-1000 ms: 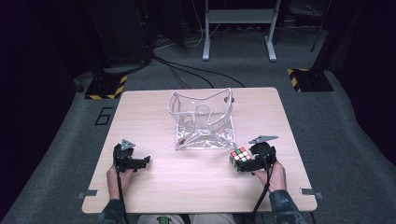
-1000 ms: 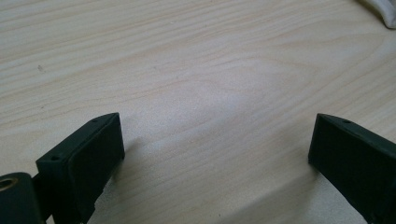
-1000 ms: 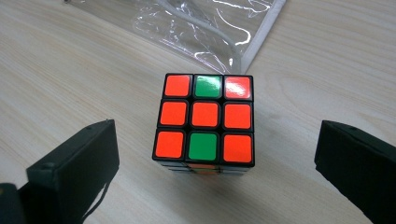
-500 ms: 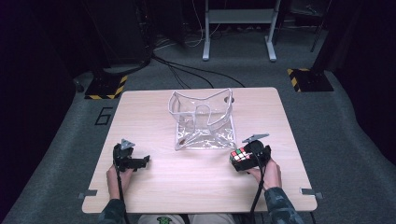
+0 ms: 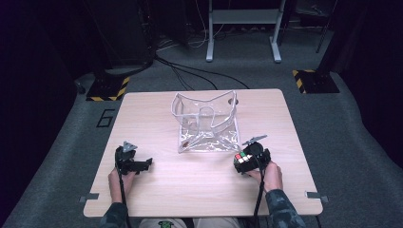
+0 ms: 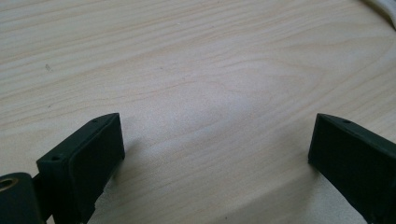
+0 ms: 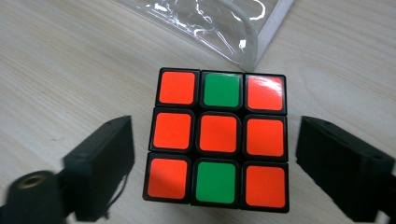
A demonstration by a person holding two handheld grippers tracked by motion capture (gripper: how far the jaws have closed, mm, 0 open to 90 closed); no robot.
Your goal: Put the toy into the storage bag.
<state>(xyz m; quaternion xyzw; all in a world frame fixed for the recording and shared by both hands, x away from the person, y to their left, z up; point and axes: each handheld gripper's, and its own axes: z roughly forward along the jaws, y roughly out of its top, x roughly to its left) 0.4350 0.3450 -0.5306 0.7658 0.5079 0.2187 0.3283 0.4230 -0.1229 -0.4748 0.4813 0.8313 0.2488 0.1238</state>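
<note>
Two grippers low over the table (image 5: 157, 199), near its front edge, with bare wood between them. Left gripper (image 6: 215, 154) wide open on nothing, hovering at the left front, well apart from everything; plain wood ahead and to both sides. Right gripper (image 7: 215, 163) straddling the puzzle cube (image 7: 218, 140), jaws just closing, a thin gap visible on each side of the cube, pads not yet pressing. Cube resting flat on the wood, orange-and-green face toward the camera, squarely between the jaws. Just beyond the cube, the near corner of the clear plastic bag (image 5: 205, 118), close but apart. Farther off, bare wood up to the far edge.
</note>
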